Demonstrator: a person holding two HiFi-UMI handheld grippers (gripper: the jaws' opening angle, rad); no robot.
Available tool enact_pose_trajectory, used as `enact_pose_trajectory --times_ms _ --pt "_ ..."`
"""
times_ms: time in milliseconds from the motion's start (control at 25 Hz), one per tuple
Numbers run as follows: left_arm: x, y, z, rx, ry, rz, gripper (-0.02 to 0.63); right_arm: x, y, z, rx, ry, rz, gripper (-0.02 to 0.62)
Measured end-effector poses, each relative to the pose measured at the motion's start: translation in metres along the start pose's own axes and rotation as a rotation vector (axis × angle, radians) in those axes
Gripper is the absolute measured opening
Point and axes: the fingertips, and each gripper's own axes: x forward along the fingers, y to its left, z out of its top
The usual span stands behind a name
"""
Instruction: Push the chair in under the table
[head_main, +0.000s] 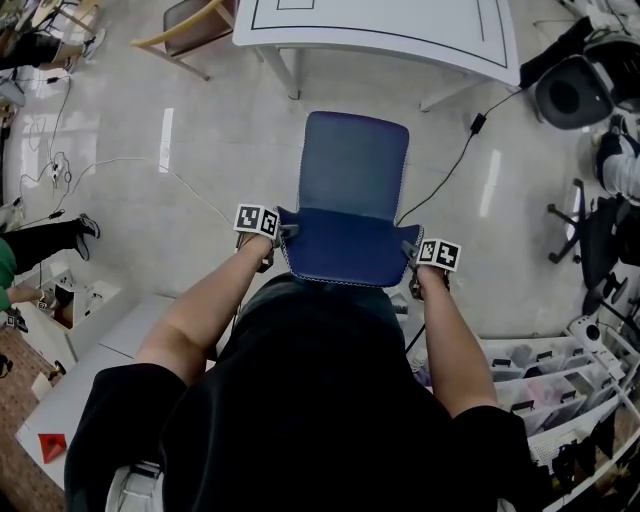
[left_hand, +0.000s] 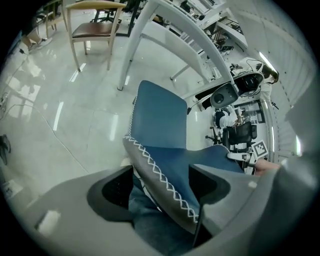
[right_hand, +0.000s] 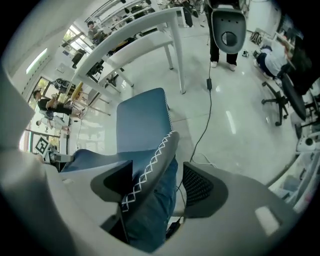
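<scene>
A blue chair (head_main: 352, 165) stands on the pale floor facing the white table (head_main: 400, 30), with a stretch of floor between them. Its backrest top (head_main: 345, 245) is right in front of the person's body. My left gripper (head_main: 278, 235) is at the backrest's left top corner and my right gripper (head_main: 412, 255) at the right one. In the left gripper view, the stitched backrest edge (left_hand: 165, 170) runs between the open jaws of the left gripper (left_hand: 162, 187). The right gripper (right_hand: 160, 187) also straddles the stitched edge (right_hand: 150, 175), with a gap to its right pad.
A black cable (head_main: 450, 165) runs over the floor from the table past the chair's right side. A wooden chair (head_main: 190, 25) stands at the far left, a black office chair (head_main: 570, 90) at the far right. Storage bins (head_main: 540, 380) sit lower right. A person's leg (head_main: 40, 240) shows at left.
</scene>
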Motion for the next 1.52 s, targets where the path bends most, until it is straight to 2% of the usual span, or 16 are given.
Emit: enact_pose_trajectory --times_ms 120,360,640,880,1000,1080,1200,1520 --pt "0.012 0.002 -0.007 -0.012 0.054 -0.002 0.454 0.011 0.009 0.0 0.037 0.018 0.043 0.348" --pt "0.033 -0.002 -0.014 0.025 0.104 0.03 0.454 0.031 0.022 -0.006 -0.018 0.09 0.059 0.332" --pt "0.039 -0.001 -0.019 -0.039 0.13 -0.031 0.454 0.036 0.021 -0.007 -0.019 0.115 0.092 0.294" --pt "0.045 -0.001 -0.019 -0.067 0.146 -0.082 0.454 0.044 0.021 -0.01 0.015 0.165 0.135 0.295" --pt "0.047 -0.004 -0.018 -0.049 0.154 -0.103 0.446 0.048 0.022 -0.012 0.091 0.197 0.203 0.296" --pt "0.046 -0.006 -0.017 -0.021 0.159 -0.107 0.437 0.049 0.025 -0.009 0.095 0.201 0.232 0.271" --pt "0.047 -0.01 -0.016 0.018 0.161 -0.111 0.428 0.048 0.025 -0.005 0.078 0.185 0.237 0.241" --pt "0.039 -0.023 0.013 0.041 0.124 -0.126 0.411 0.036 0.028 0.035 0.075 0.14 0.247 0.219"
